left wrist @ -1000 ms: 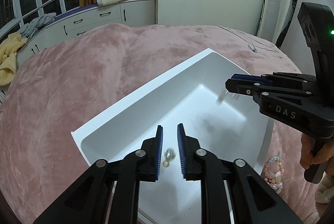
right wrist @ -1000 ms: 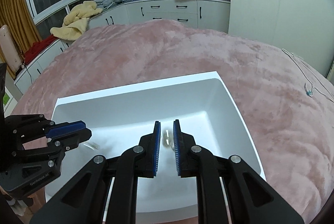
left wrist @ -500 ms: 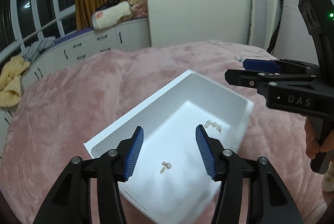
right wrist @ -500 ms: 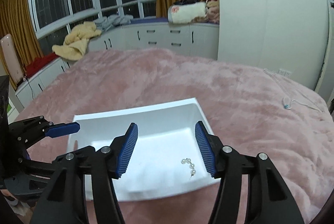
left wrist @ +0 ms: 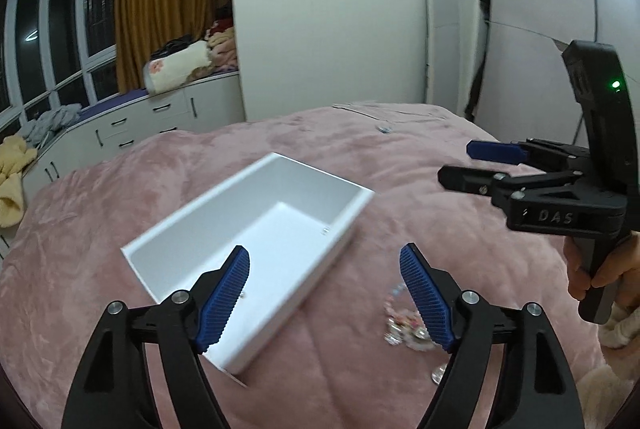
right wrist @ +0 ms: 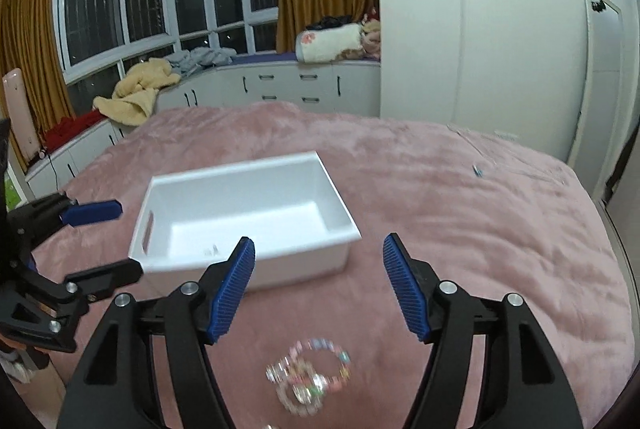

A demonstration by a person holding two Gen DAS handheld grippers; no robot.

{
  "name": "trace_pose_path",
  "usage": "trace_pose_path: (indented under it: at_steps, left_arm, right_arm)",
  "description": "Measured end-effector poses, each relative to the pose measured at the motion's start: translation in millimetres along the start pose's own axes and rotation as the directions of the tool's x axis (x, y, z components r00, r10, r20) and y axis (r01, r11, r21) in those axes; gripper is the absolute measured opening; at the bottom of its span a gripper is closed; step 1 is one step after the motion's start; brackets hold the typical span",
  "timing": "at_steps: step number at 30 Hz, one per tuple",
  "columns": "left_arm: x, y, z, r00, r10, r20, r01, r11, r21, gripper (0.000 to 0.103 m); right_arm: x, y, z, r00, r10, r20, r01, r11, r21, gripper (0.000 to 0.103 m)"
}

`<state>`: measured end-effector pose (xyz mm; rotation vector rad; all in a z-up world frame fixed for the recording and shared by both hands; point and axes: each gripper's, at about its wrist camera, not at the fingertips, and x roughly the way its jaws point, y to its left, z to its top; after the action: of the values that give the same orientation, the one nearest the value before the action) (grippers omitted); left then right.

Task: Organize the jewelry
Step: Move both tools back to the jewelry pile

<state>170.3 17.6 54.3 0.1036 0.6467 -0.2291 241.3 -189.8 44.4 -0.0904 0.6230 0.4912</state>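
Both grippers, left gripper (left wrist: 324, 293) and right gripper (right wrist: 318, 287), hover spread wide above the bracelets (right wrist: 308, 381).

Lettering on right gripper (left wrist: 472, 165): "DAS", raised black letters on the black body just behind the open jaws, seen from the left wrist view.
Light on right gripper: 1 small green dot glowing on the upright black handle part; no text beside it can be read.
Left gripper (right wrist: 104, 241): no lettering can be read on it in the right wrist view.
White bin (right wrist: 336, 205): no label or print can be read.
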Motion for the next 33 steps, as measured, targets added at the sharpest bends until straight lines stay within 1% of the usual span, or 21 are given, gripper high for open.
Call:
trace_pose_path:
  at_steps: [3,8,11,17,20,23,25,29,33]
  left_arm:
    - [1.9,-16.3,-12.4,1.000,-0.003,0.008,0.003,1.000,0.005,0.080]
    - [15.3,-28.1,-34.5,1.000,-0.025,-0.016,0.024,1.000,-0.014,0.080]
    - [26.9,-31.6,-47.5,0.999,-0.033,-0.020,0.033,0.999,-0.009,0.080]
    - [57.6,-36.4,-71.8,0.994,-0.075,-0.080,0.076,0.997,-0.001,0.080]
    - [67.0,-40.8,-85.2,0.988,-0.125,-0.091,0.127,0.992,0.007,0.079]
    - [73.6,-46.9,-96.8,0.981,-0.158,-0.112,0.161,0.987,0.020,0.072]
    - [80.3,-49.5,-104.2,0.973,-0.189,-0.135,0.194,0.981,0.022,0.068]
    - [87.2,-55.2,-115.1,0.961,-0.235,-0.148,0.241,0.970,0.028,0.068]
    - [90.1,-66.3,-122.5,0.946,-0.282,-0.160,0.294,0.955,0.050,0.068]
  right_arm:
    - [-1.8,-7.1,-26.0,1.000,-0.013,-0.029,0.013,1.000,0.017,0.066]
    - [3.0,-18.8,-63.6,0.997,-0.032,-0.071,0.036,0.998,0.056,0.066]
    - [12.3,-23.6,-80.6,0.995,-0.038,-0.097,0.045,0.997,0.067,0.066]
    - [35.0,-30.4,-104.6,0.988,-0.054,-0.142,0.064,0.995,0.071,0.065]
    - [48.3,-34.2,-115.7,0.985,-0.055,-0.166,0.069,0.995,0.078,0.064]
    - [61.0,-38.9,-122.6,0.981,-0.056,-0.185,0.073,0.993,0.089,0.064]
    - [68.1,-42.0,-124.6,0.980,-0.054,-0.192,0.074,0.992,0.099,0.064]
    - [83.7,-45.1,-129.6,0.975,-0.049,-0.216,0.074,0.991,0.110,0.061]
    - [101.6,-44.9,-136.2,0.966,-0.050,-0.254,0.078,0.991,0.104,0.054]
